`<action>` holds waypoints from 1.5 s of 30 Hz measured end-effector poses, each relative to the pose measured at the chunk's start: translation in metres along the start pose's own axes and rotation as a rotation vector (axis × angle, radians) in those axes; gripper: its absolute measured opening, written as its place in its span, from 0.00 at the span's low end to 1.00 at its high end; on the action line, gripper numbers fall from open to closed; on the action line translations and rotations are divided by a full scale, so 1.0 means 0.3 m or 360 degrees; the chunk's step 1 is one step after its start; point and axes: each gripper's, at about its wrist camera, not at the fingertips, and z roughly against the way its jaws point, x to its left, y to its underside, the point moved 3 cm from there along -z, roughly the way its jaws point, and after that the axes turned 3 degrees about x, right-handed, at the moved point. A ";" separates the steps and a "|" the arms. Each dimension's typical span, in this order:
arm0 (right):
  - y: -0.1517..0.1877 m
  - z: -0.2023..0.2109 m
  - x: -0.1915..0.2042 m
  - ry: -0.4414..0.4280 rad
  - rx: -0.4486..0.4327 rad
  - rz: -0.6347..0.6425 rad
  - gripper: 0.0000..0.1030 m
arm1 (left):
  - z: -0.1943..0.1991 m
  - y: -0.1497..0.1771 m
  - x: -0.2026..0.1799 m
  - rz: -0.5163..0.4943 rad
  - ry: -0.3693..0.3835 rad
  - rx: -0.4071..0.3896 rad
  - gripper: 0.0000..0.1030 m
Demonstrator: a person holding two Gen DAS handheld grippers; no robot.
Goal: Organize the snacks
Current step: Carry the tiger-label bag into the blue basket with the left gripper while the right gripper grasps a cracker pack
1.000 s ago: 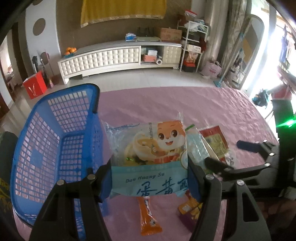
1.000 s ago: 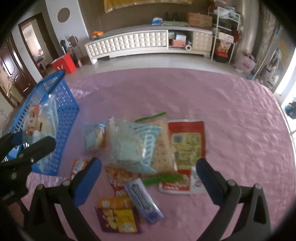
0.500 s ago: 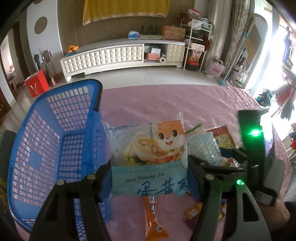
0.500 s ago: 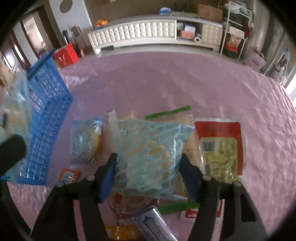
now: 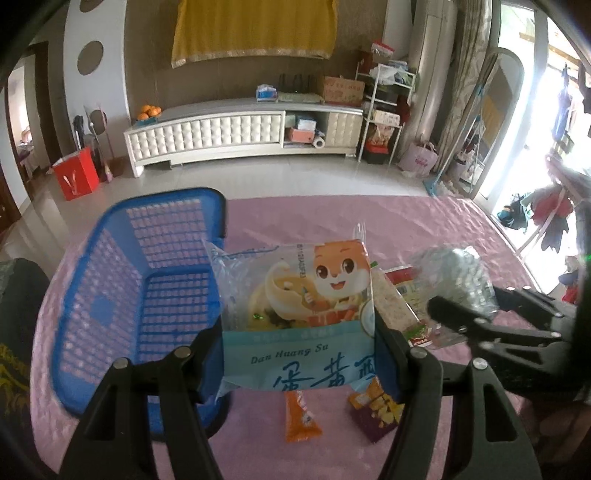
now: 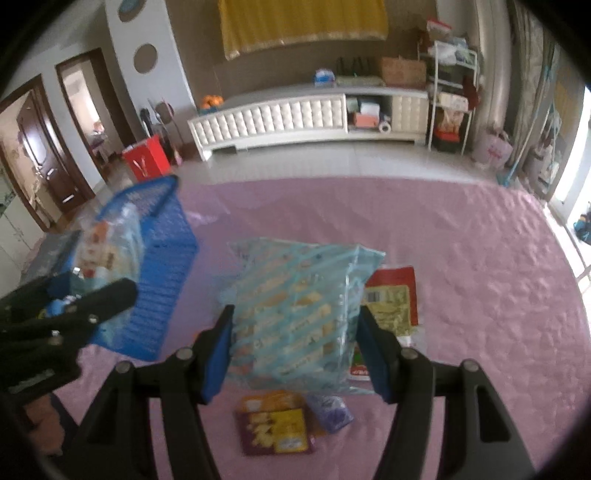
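While held off the cloth — each gripper's fingers pinching a bag: left gripper (image 5: 298, 354) the fox-print bag (image 5: 295, 306), right gripper (image 6: 295, 350) the striped bag (image 6: 295, 314).

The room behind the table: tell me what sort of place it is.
Most likely a home living room: a long white tufted TV cabinet against the wall, a bowl of oranges on top of it, and a cluttered white storage rack beside it.

home living room, table in the foreground

long white tufted tv cabinet (image 5: 243, 134) on the far wall under a hanging yellow cloth (image 5: 255, 29); oranges (image 5: 149, 110) on top, cluttered wire shelf (image 5: 384, 110) beside it, tiled floor (image 5: 280, 181), wooden doors (image 6: 44, 147), pink cloth-covered table (image 6: 461, 258).
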 end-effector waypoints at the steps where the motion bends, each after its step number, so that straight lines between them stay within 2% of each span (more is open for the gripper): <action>1: -0.005 0.026 0.015 -0.0002 -0.0013 0.0012 0.65 | 0.024 -0.001 0.007 -0.0009 -0.0019 -0.0012 0.62; 7: -0.045 0.144 0.134 -0.0066 -0.0118 0.0053 0.65 | 0.152 0.006 0.093 -0.0011 -0.0028 -0.0067 0.62; 12: -0.069 0.184 0.246 -0.0096 -0.0172 0.0124 0.65 | 0.228 -0.001 0.199 -0.0017 -0.0109 -0.0100 0.62; 22: -0.143 0.118 0.413 -0.0225 -0.0162 0.0215 0.65 | 0.232 -0.052 0.375 0.0031 -0.0167 -0.0061 0.62; 31: -0.215 -0.043 0.502 -0.0249 -0.0080 0.0247 0.65 | 0.086 -0.102 0.461 0.0032 -0.0151 0.0034 0.62; 39: -0.268 -0.173 0.479 -0.0228 -0.0029 0.0223 0.65 | -0.085 -0.163 0.486 0.0056 -0.0084 0.0152 0.63; 45: -0.271 -0.200 0.456 -0.0202 -0.0037 0.0215 0.65 | -0.185 -0.198 0.517 0.0096 -0.0101 0.0196 0.68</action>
